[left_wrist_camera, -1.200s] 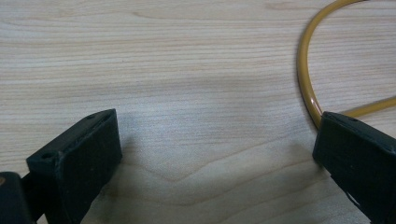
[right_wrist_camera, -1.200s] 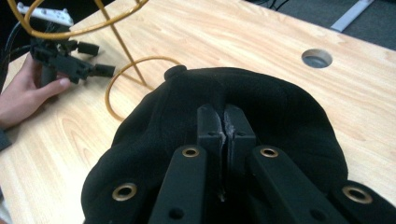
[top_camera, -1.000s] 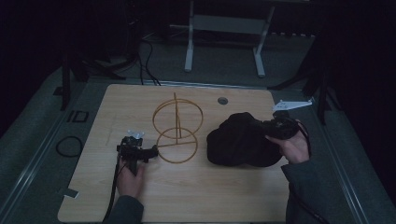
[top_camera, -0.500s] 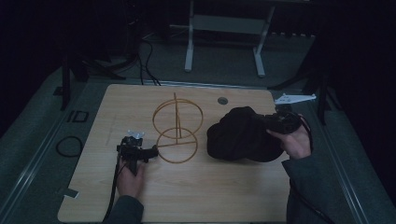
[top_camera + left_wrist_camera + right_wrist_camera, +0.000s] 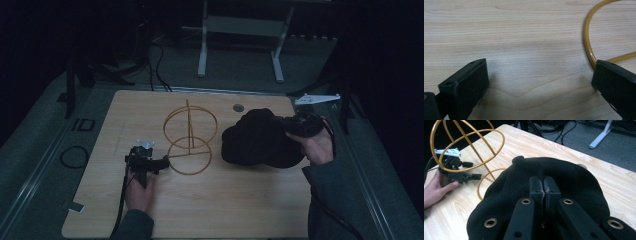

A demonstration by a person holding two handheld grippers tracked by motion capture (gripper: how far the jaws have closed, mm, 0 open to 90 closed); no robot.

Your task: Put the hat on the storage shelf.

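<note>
The black cap lies on the wooden table, bunched under the right gripper, whose jaws are clenched together on a fold of its cloth at the cap's right edge. To the cap's left stands the yellow wire stand. The left gripper rests at the stand's base ring, jaws spread wide, grasping nothing.

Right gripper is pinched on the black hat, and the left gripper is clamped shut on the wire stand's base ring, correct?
Not quite. The left gripper is open: in the left gripper view its jaws stand wide apart on the table, with the wire stand base ring beside one jaw. The right gripper is indeed pinched on the black hat.
</note>
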